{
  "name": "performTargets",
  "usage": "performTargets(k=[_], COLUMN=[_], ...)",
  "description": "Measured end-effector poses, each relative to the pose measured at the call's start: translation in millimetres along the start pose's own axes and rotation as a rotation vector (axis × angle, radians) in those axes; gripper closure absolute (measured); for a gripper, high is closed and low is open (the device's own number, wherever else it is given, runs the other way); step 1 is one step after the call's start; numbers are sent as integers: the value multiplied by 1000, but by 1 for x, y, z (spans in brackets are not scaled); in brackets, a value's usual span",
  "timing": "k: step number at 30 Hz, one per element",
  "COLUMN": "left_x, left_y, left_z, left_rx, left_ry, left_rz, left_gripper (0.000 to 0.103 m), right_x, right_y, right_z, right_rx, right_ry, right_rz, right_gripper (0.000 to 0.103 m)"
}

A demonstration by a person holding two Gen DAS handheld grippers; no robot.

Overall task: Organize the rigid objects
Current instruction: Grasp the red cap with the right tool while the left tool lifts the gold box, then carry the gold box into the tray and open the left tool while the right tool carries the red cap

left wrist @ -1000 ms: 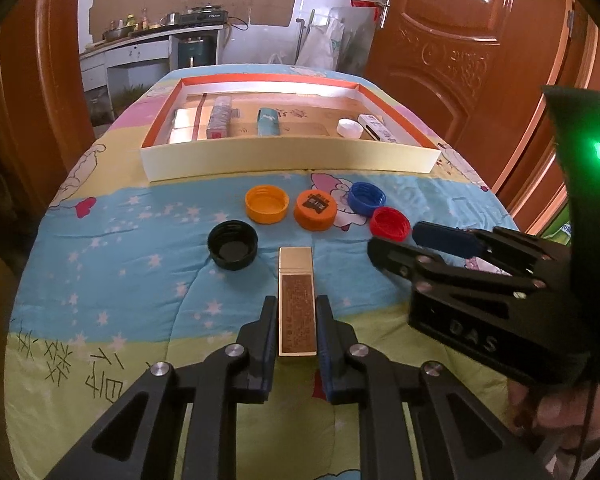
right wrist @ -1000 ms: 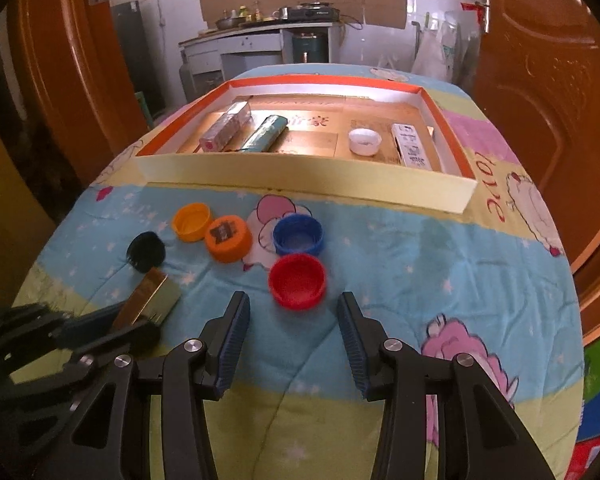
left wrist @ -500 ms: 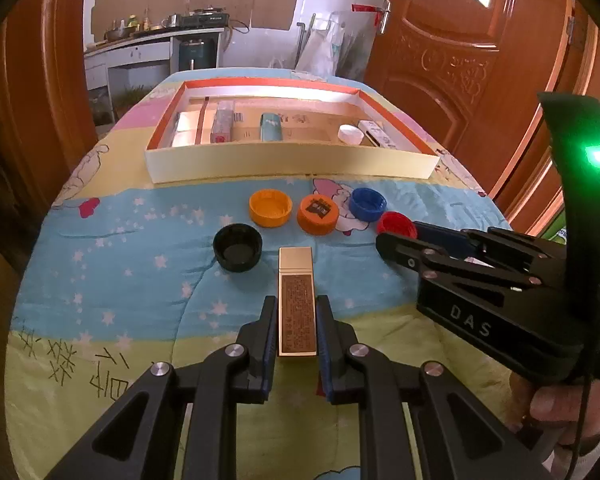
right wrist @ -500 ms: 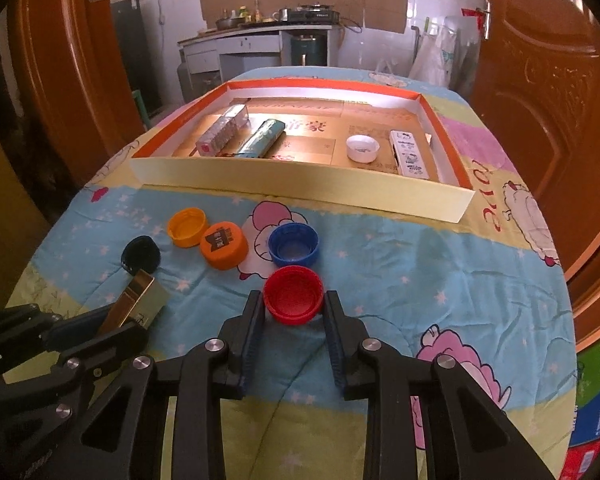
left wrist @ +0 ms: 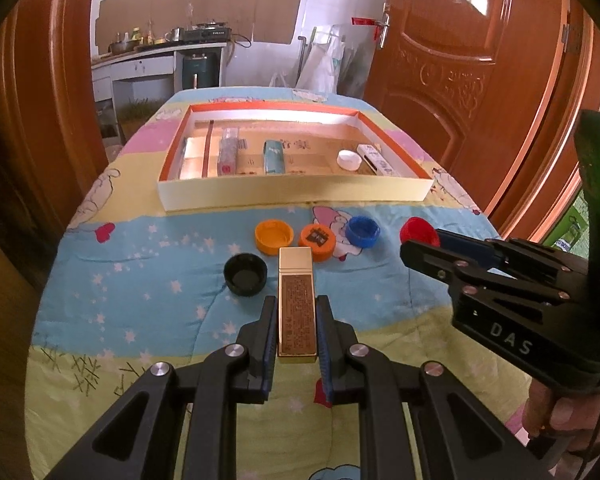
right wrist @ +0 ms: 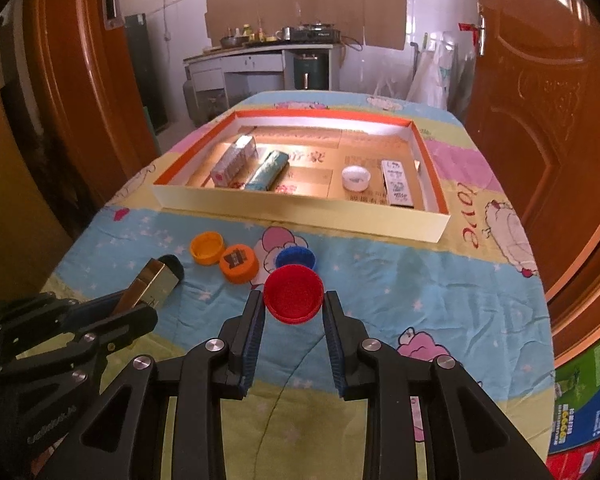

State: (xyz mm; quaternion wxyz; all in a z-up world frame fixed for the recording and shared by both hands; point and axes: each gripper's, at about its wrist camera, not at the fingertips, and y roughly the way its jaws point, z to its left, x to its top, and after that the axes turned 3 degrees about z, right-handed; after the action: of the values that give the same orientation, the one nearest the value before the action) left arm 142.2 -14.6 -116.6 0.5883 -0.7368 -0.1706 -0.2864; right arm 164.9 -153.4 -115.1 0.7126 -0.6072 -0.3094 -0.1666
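My left gripper (left wrist: 296,304) is shut on a long gold box (left wrist: 295,304) and holds it above the quilt; the box also shows in the right wrist view (right wrist: 152,285). My right gripper (right wrist: 293,299) is shut on a red bottle cap (right wrist: 293,293), lifted off the quilt; the cap also shows in the left wrist view (left wrist: 418,230). A black cap (left wrist: 245,273), two orange caps (left wrist: 274,235) (left wrist: 318,241) and a blue cap (left wrist: 363,231) lie on the quilt. The orange-rimmed tray (left wrist: 296,195) stands beyond them.
The tray holds a pink-white carton (right wrist: 234,162), a teal tube (right wrist: 267,170), a white cap (right wrist: 356,178) and a white flat box (right wrist: 397,182). Wooden doors flank the bed. A kitchen counter (right wrist: 260,58) is at the back. Boxes (right wrist: 584,404) lie on the floor right.
My right gripper closed on the red cap and lifted it off the quilt. My left gripper rose with the gold box still held.
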Motion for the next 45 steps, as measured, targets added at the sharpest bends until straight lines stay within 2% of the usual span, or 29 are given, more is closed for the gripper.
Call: performTargets(k=[11, 24, 34, 45], left_x=[20, 64, 99, 147], left_y=[-11, -8, 8, 43], left_z=[5, 9, 9, 6], left_rx=[12, 4, 13, 48], left_ry=[1, 10, 18, 47], left_rz=[-41, -63, -58, -23], left_gripper=[85, 85, 85, 85], right_x=[10, 39, 73, 109], right_y=[-14, -16, -4, 25], right_z=[4, 5, -10, -30], right_rx=[5, -1, 11, 27], right_ry=[-19, -54, -43, -40], right_rz=[-30, -59, -70, -36], right_gripper=[73, 73, 73, 73])
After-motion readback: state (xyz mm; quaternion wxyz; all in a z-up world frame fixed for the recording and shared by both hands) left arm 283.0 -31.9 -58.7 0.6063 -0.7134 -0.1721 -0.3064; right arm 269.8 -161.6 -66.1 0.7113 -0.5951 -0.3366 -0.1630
